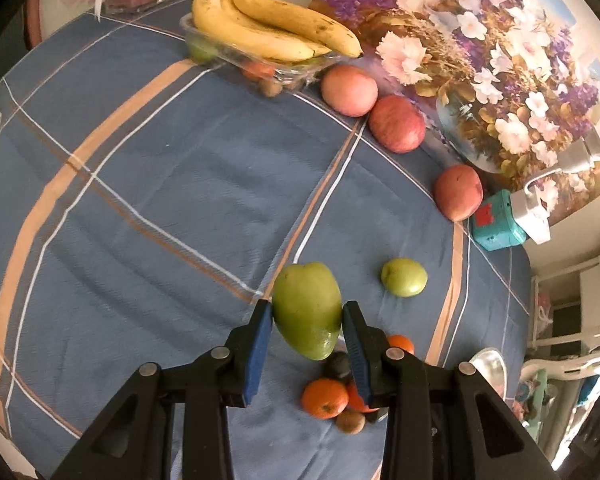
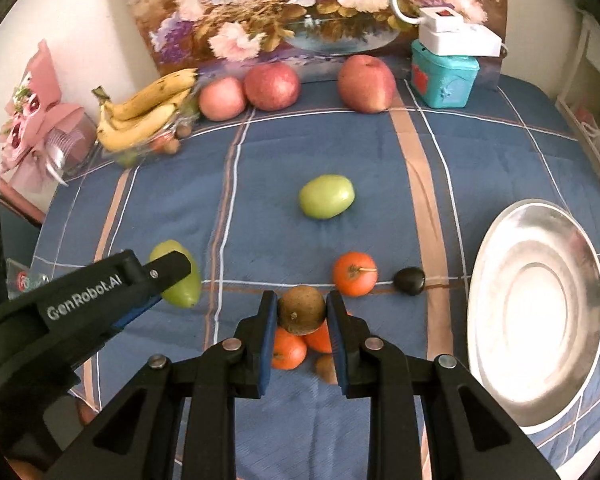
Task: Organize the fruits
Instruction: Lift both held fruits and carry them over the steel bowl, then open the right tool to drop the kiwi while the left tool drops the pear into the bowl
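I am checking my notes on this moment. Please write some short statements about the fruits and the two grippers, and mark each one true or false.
1. The left gripper holds a large green mango-shaped fruit. True.
2. The right gripper is empty. False: it is shut on a round brown fruit.
3. The shiny round metal bowl holds oranges. False: it holds no fruit.
4. Yellow bananas lie on a clear glass dish. True.
5. Three reddish apples stand near the flower painting. True.
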`<state>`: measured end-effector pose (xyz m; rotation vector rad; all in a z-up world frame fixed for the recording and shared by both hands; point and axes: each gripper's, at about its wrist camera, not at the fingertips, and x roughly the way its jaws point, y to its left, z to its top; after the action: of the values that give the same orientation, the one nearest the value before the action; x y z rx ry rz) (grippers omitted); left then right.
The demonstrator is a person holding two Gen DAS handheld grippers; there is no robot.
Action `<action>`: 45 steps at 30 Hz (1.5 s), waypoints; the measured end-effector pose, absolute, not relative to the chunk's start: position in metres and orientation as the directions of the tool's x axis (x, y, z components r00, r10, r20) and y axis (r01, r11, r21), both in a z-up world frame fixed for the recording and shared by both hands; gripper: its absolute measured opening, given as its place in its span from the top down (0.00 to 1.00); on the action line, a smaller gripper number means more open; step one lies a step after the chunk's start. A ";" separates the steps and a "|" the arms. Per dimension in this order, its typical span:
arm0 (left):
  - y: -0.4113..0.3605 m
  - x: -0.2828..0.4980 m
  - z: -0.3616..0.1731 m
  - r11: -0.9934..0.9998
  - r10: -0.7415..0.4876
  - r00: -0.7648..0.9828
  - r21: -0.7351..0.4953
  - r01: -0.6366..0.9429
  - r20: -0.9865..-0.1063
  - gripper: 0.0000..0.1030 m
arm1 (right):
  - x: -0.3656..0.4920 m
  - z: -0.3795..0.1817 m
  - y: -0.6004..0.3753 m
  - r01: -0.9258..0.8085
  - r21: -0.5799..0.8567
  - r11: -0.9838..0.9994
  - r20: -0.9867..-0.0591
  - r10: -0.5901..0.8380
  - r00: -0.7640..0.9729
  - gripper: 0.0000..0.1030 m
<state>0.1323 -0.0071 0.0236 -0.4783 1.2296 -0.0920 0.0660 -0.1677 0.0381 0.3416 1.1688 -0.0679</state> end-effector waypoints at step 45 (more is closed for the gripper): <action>-0.245 0.052 0.028 0.857 -0.382 0.177 -0.276 0.436 -0.907 0.60 | -0.038 0.029 -0.401 0.757 0.240 0.607 -0.933 -0.072 0.353 0.39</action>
<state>0.0516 -0.2453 0.0276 0.0496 1.2674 -0.5793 -0.0381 -0.4011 0.0290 0.7558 1.0857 -0.6075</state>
